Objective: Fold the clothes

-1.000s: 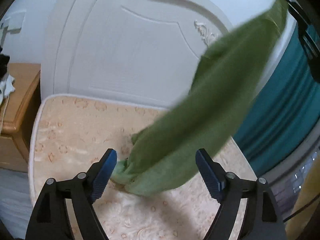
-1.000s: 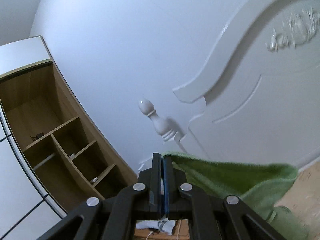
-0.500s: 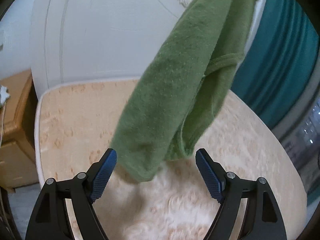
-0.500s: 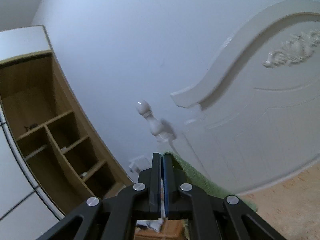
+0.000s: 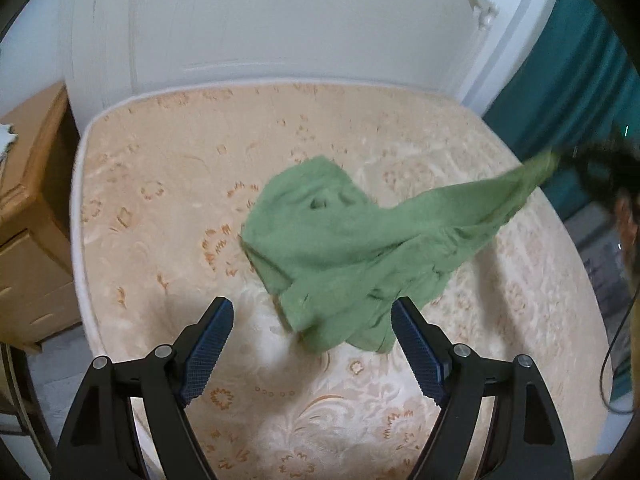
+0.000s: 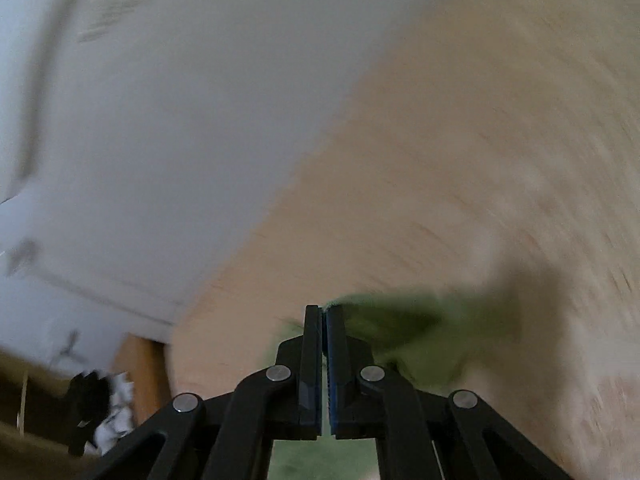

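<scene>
A green garment [image 5: 340, 248] lies crumpled on the middle of the beige patterned mattress [image 5: 160, 200]. One end of it stretches up and to the right, to my blurred right gripper [image 5: 596, 176]. My left gripper [image 5: 311, 308] hangs open just above the garment's near edge, with nothing pinched between its fingers. In the right wrist view my right gripper [image 6: 324, 312] is shut, and the green garment [image 6: 420, 336] trails from its jaws, smeared by motion.
A white carved headboard [image 5: 280, 20] stands at the mattress's far end. A wooden nightstand [image 5: 28, 208] sits to the left, with black and white items [image 6: 100, 408] on it. A teal curtain [image 5: 572, 80] hangs at the right.
The garment hung in the air from the right gripper; now most of it rests on the mattress. The right gripper swung down fast. The left gripper dropped lower and tilted toward the bed.
</scene>
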A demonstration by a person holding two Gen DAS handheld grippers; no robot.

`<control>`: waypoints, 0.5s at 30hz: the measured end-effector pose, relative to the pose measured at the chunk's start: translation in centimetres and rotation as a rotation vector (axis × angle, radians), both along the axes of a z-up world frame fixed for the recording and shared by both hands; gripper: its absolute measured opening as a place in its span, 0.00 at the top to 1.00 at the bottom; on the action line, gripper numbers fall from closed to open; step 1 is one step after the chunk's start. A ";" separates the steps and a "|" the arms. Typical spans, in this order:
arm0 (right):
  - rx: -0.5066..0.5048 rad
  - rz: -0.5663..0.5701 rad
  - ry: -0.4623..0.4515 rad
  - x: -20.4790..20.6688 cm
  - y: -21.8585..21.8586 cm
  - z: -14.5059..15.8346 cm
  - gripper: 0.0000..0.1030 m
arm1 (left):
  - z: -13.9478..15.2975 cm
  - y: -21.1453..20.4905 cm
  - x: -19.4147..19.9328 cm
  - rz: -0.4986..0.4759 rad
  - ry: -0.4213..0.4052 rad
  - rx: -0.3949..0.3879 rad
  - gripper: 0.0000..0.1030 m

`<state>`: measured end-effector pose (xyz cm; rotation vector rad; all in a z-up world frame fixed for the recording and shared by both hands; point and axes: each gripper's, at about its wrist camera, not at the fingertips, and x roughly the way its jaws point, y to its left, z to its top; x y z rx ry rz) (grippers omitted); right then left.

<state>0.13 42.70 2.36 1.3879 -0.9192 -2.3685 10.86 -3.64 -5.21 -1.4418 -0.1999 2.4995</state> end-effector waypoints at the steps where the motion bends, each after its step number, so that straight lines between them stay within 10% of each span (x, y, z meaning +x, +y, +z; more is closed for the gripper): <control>1: 0.013 -0.034 -0.040 0.5 1.2 -2.0 0.98 | -0.5 0.4 -0.3 -0.013 -0.013 -0.008 0.19; 10: -0.045 -0.308 -0.283 6.0 9.8 -12.4 0.98 | -4.5 4.8 -2.7 -0.252 -0.107 -0.119 0.19; 15: -0.081 -0.391 -0.320 7.5 12.2 -13.7 0.98 | -5.3 4.7 -4.9 -0.210 -0.130 -0.043 0.21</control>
